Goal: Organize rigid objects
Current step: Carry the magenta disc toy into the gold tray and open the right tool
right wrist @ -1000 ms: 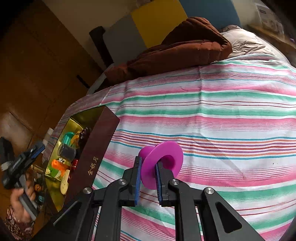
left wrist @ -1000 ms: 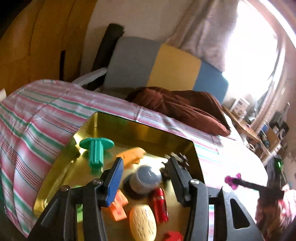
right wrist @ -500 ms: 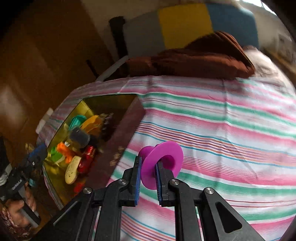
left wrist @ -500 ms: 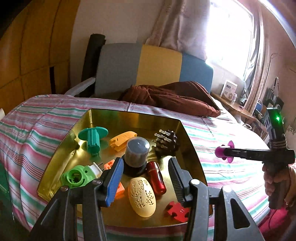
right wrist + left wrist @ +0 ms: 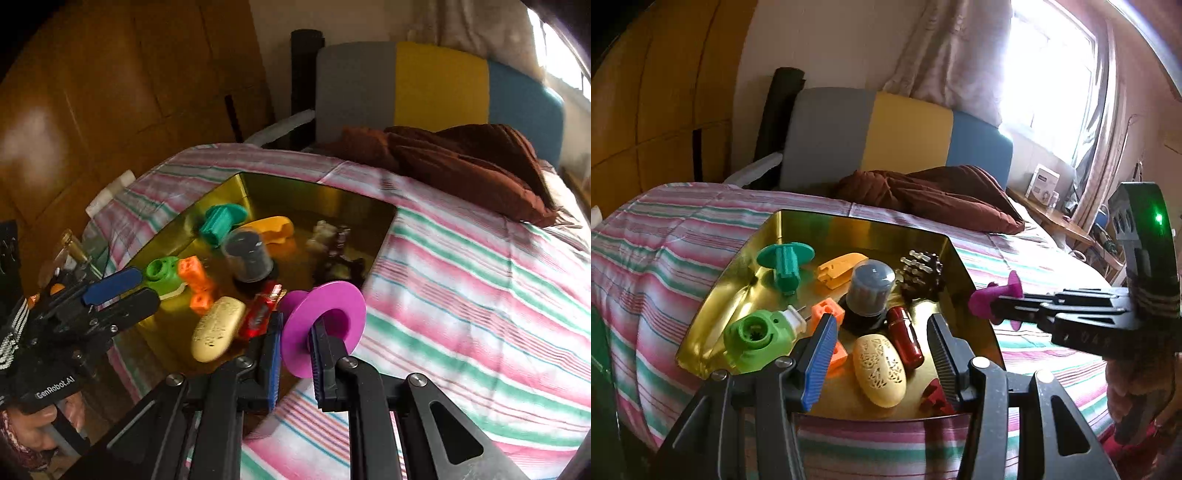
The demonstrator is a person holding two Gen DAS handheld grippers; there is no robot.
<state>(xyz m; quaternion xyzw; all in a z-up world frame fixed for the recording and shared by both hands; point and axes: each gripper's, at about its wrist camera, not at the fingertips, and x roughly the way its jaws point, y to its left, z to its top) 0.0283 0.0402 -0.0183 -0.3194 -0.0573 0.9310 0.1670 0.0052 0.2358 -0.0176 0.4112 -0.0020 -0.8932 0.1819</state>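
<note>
Carrying the magenta flanged spool (image 5: 322, 325), the right claw (image 5: 293, 345) is clamped tight on its rim and now sits at the near-right corner of the gold tray (image 5: 798, 229); half a sec back it was further out over the striped bedspread (image 5: 480, 280), w/ the tray off to its left, so the transfer is nearly done. In the left wrist view the spool (image 5: 995, 295) hangs just beside the tray's right wall, not yet over the floor of it, as far as I can tell. Left claw (image 5: 879, 354) is half open and gripping nothing, hovering over the tray's near edge; it has drifted back a bit since a sec ago, when it was crowding the grey-capped jar (image 5: 871, 291). Tray already holds the teal flanged spool (image 5: 785, 266), yellow-orange wedge (image 5: 842, 271), dark spiky piece (image 5: 921, 273), green-and-white gadget (image 5: 757, 339), orange block (image 5: 827, 314), red cylinder (image 5: 905, 336), cream perforated oval (image 5: 879, 369) and a red jigsaw bit (image 5: 936, 397). Judgement: the left claw's retreat clears room; free floor looks best at the right side, beside the spiky piece. Next step prob. a short move inward, then release. Risk: the spool rolls on its flange or knocks the red cylinder.
</note>
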